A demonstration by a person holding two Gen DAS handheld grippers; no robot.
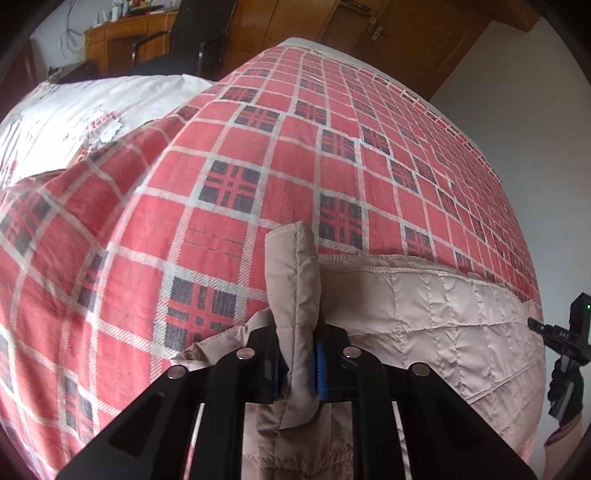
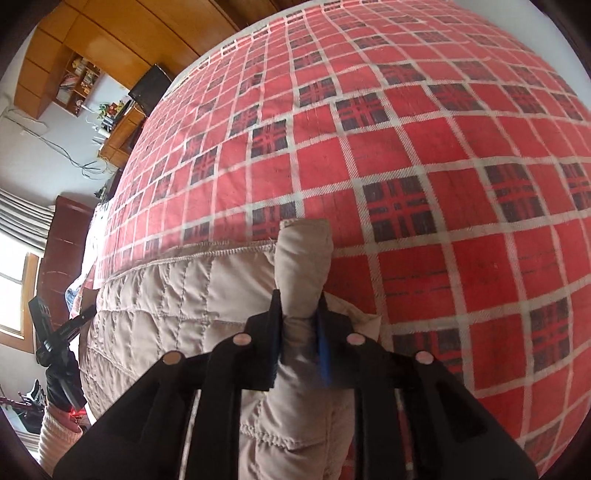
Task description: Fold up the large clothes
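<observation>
A beige quilted garment (image 1: 443,325) lies on a bed with a red plaid sheet (image 1: 258,155). My left gripper (image 1: 299,365) is shut on a bunched corner of the garment, which sticks up between the fingers. The right gripper (image 1: 565,343) shows at the far right edge of the left wrist view. In the right wrist view my right gripper (image 2: 301,350) is shut on the other corner of the beige garment (image 2: 177,291), a fold of it standing up between the fingers. The stitched hem runs straight between the two corners. The left gripper (image 2: 55,332) shows at the far left there.
A white floral quilt (image 1: 81,110) is piled at the far left of the bed. Beyond the bed stand a black chair (image 1: 181,48), a wooden desk (image 1: 125,37) and wooden doors (image 1: 332,22). A window with curtains (image 2: 18,236) is on the left in the right wrist view.
</observation>
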